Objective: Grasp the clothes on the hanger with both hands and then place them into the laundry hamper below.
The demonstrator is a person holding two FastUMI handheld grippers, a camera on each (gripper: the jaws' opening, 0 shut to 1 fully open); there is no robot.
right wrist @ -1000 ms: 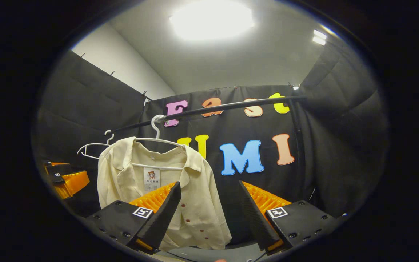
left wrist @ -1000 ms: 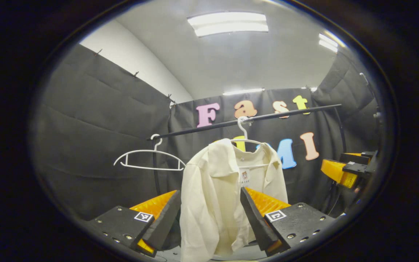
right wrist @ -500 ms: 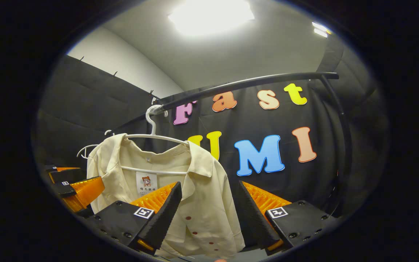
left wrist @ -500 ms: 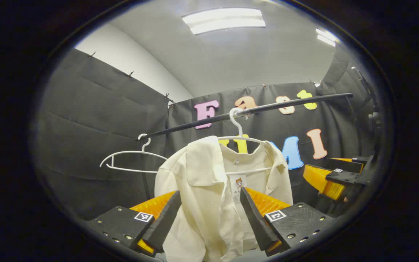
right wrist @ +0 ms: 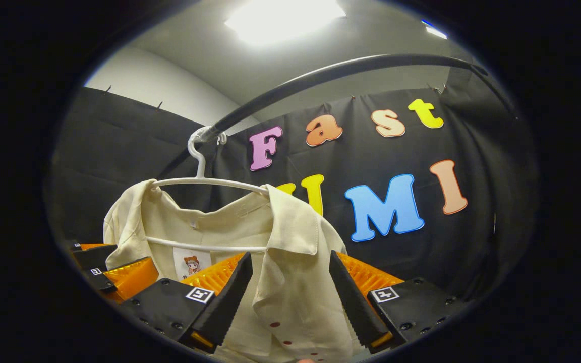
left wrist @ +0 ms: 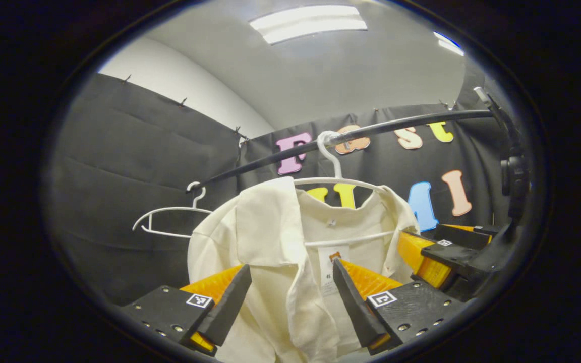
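Left claw (left wrist: 290, 297) spread, cream shirt (left wrist: 270, 237) between its fingers (still hung).

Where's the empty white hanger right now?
In the left gripper view, the empty white plastic hanger hangs from the black rail, left of the cream collared shirt on its own hanger.

There are two white hangers: one (left wrist: 343, 184) carries a shirt and one (left wrist: 167, 219) is bare. There is one cream shirt (left wrist: 270, 242) and one black rail (left wrist: 371, 132). There are two tools, the left tool (left wrist: 290, 297) and the right tool (right wrist: 290, 297), each with two fingers.
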